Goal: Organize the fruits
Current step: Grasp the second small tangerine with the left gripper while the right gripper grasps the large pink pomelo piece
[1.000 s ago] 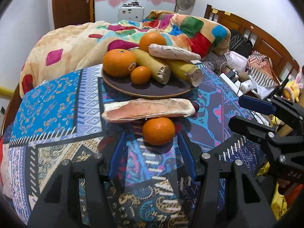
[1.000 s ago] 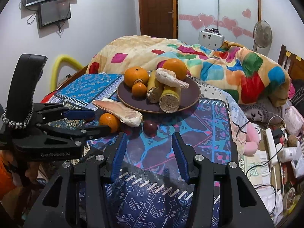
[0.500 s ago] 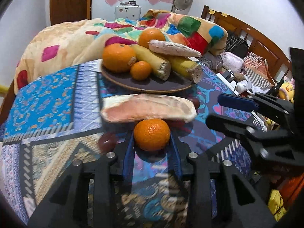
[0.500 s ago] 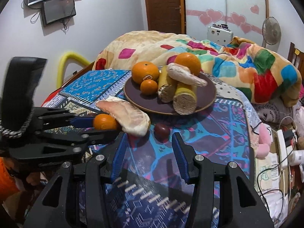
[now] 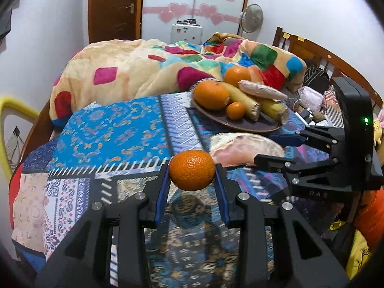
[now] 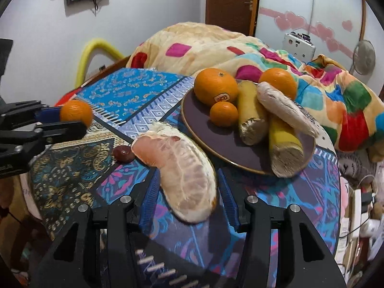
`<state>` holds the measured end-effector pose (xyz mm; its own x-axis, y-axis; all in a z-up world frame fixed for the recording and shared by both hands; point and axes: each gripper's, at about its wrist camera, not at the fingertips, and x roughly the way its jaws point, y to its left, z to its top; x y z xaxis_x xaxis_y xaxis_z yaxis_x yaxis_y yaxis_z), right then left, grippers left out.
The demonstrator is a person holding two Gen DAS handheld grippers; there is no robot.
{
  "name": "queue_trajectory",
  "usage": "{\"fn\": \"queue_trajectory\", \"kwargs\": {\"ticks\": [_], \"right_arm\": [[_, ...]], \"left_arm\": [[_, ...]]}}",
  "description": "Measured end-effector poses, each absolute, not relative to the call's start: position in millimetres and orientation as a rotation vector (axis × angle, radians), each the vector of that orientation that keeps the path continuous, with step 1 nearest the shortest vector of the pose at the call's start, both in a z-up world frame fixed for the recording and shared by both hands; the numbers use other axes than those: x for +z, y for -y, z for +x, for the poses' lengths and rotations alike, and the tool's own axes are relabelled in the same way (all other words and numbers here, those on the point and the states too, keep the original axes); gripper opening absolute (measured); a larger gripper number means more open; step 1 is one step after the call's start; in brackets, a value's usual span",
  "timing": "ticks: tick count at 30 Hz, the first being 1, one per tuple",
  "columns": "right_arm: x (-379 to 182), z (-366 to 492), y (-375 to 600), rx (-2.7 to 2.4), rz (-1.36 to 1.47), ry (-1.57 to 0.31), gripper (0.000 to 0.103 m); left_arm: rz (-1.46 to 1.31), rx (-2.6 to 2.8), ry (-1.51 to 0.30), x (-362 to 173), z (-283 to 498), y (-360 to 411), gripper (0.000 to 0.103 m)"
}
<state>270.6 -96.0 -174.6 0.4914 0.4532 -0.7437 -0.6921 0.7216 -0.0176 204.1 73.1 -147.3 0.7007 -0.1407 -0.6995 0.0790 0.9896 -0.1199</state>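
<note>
My left gripper (image 5: 192, 187) is shut on a small mandarin (image 5: 192, 170) and holds it above the patterned tablecloth; it also shows in the right wrist view (image 6: 76, 113). My right gripper (image 6: 188, 192) is open, its jaws on either side of a peeled pomelo segment (image 6: 177, 165) lying on the table; this segment also shows in the left wrist view (image 5: 242, 148). A dark plate (image 6: 216, 148) behind it holds two oranges (image 6: 214, 90), a small mandarin (image 6: 223, 113), and yellow and pale root pieces (image 6: 249, 117).
A small dark red fruit (image 6: 123, 153) lies left of the pomelo segment. A colourful blanket (image 5: 148, 72) lies on the bed behind the round table. Cables and clutter (image 6: 360, 206) lie at the right.
My left gripper closed on the small mandarin and lifted it off the table, moving left. My right gripper moved forward until its jaws flank the pomelo segment.
</note>
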Motion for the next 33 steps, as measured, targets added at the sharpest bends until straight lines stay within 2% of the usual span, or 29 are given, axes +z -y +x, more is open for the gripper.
{"fn": "queue_trajectory", "kwargs": {"ticks": [5,11,21,33], "right_arm": [[-176.7,276.1,95.5,0.733,-0.315,-0.829,0.052],[-179.4,254.0,87.5,0.748,-0.415,-0.815,0.052],[-183.5,273.3,70.7,0.732,-0.384,-0.811,0.049],[-167.6,246.2,92.7,0.691,-0.350,-0.709,0.047]], "left_arm": [[-0.095,-0.121,-0.801,-159.6,203.1,-81.6,0.036],[-0.110,-0.140,-0.810,-169.4,204.0,-82.1,0.036],[-0.089,-0.140,-0.816,-173.3,204.4,-77.6,0.036],[-0.067,-0.132,-0.783,-156.3,202.1,-66.0,0.036]]}}
